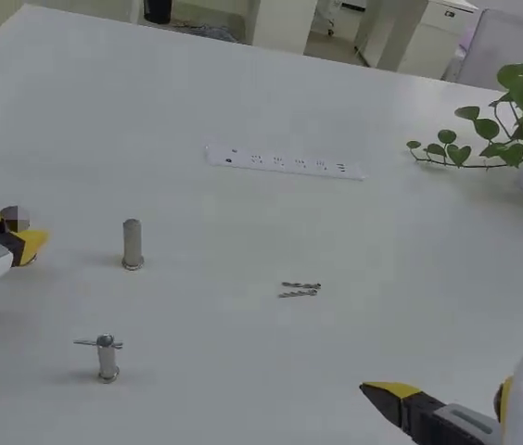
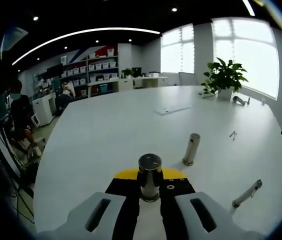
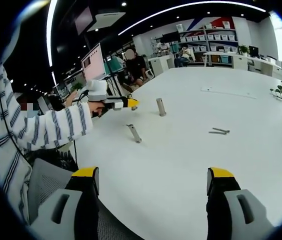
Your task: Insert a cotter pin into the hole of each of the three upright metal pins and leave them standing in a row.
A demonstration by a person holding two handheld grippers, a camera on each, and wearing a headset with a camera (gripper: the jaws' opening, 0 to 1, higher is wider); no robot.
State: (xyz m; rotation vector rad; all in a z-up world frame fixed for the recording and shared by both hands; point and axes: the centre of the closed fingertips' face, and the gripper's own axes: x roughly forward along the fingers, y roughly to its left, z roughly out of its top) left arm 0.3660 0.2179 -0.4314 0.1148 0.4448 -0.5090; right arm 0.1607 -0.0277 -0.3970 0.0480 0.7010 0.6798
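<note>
My left gripper [image 1: 20, 239] is at the table's left edge, shut on a short steel pin [image 2: 150, 170] held upright between its jaws [image 2: 149, 196]. A second steel pin [image 1: 132, 244] stands upright on the white table, bare of any cotter. Nearer me, a third pin [image 1: 107, 357] stands with a cotter pin through its top. Two loose cotter pins [image 1: 299, 289] lie side by side mid-table. My right gripper [image 1: 433, 394] hovers open at the front right, nothing between its fingers [image 3: 152, 175]. It looks toward both standing pins [image 3: 160, 107] [image 3: 134, 133] and the left gripper [image 3: 126, 102].
A white power strip [image 1: 285, 162] lies flat further back. A leafy potted plant [image 1: 512, 120] stands at the far right edge. A person in a striped sleeve [image 3: 46, 130] holds the left gripper. Office shelves and other people are far behind.
</note>
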